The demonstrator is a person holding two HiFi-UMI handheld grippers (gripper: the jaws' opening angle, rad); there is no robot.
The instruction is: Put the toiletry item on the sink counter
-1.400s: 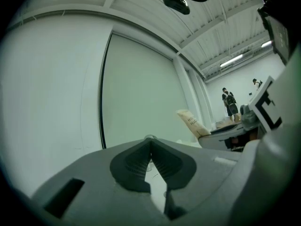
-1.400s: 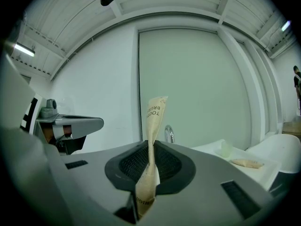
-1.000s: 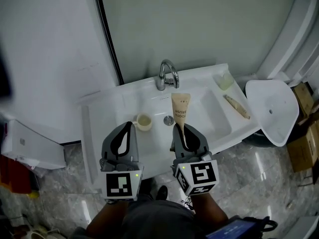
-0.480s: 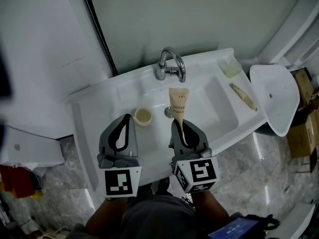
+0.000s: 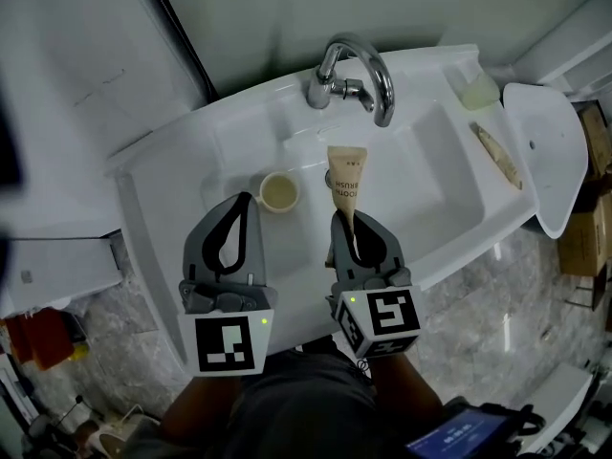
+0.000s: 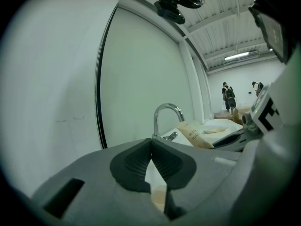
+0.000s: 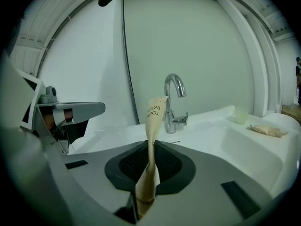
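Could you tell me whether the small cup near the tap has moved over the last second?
No. The cup sits where it did, in front and left of the tap.

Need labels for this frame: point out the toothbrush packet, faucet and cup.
toothbrush packet [image 5: 346, 184]: head view, printed flat end
faucet [image 5: 377, 63]: head view, curved spout
cup [image 5: 278, 192]: head view, inner bottom

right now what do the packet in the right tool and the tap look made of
The packet: likely matte kraft paper, tan, creased and twisted flat, with print. The tap: polished chromed metal, mirror-bright reflections; the core metal can't be told.
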